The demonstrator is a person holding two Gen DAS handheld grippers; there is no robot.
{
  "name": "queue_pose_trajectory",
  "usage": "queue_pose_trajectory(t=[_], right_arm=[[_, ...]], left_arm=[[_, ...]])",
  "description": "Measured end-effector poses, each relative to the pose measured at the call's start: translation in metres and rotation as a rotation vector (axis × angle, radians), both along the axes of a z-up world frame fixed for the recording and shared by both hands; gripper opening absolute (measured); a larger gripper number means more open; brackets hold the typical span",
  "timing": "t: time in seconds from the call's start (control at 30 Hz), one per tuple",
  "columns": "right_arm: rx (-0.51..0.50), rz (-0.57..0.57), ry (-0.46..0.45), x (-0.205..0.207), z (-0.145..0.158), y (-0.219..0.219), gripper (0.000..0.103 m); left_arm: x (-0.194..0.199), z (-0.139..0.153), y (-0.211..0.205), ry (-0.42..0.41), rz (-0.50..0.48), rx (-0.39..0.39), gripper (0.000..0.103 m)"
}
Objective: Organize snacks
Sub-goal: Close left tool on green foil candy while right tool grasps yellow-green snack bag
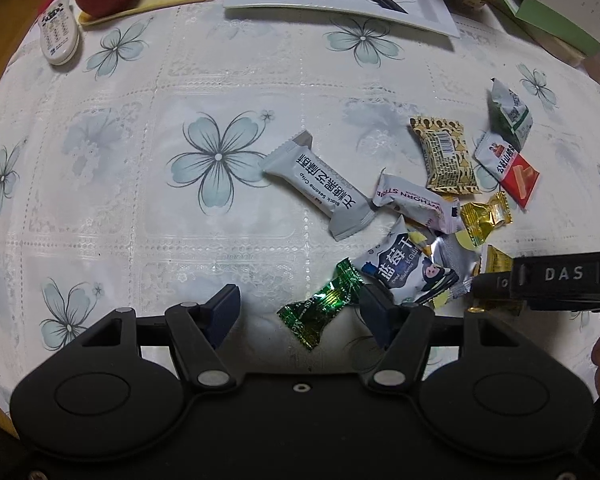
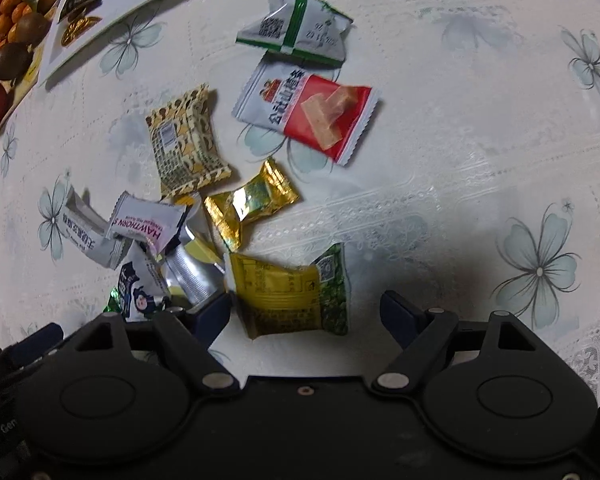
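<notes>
snacks [image 1: 420, 216] clustered right — tablecloth [image 1: 140, 160] bare left

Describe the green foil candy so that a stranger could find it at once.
On the flowered tablecloth, find the pile of snack packets. The green foil candy lies at the pile's near edge, between the left claw's fingers. It alone is shiny green with twisted ends.

Home dining table [image 1: 140, 128]: floral cloth, remote [image 1: 58, 34].
</notes>
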State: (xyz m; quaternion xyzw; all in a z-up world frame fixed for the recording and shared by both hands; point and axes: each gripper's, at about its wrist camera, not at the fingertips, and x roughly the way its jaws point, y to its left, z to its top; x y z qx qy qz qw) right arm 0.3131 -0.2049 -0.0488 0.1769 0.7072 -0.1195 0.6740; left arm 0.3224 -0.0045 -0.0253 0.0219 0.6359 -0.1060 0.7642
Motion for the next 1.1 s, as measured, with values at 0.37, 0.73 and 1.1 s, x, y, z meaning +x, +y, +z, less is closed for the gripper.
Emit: queue_pose_trajectory(t=[0.37,0.73,1.1], right_arm=[[-0.1,0.117,-0.082,-0.007,0.019,0.014,0.047],[-0.078,0.086,-0.093,-0.019,0.041,-0.014,0.047],[-0.082,0.071,-0.095,-0.027,0.043,-0.019,0.047]], left_arm=[[0.001,0.003,-0.005,-0.048,-0.032,-0.027,0.067],[-0.013,-0.003,-0.021,-0.071,-0.249,0.027,0.058],[-0.016,-0.02,-0.021,-0.052,-0.224,0.025,0.023]])
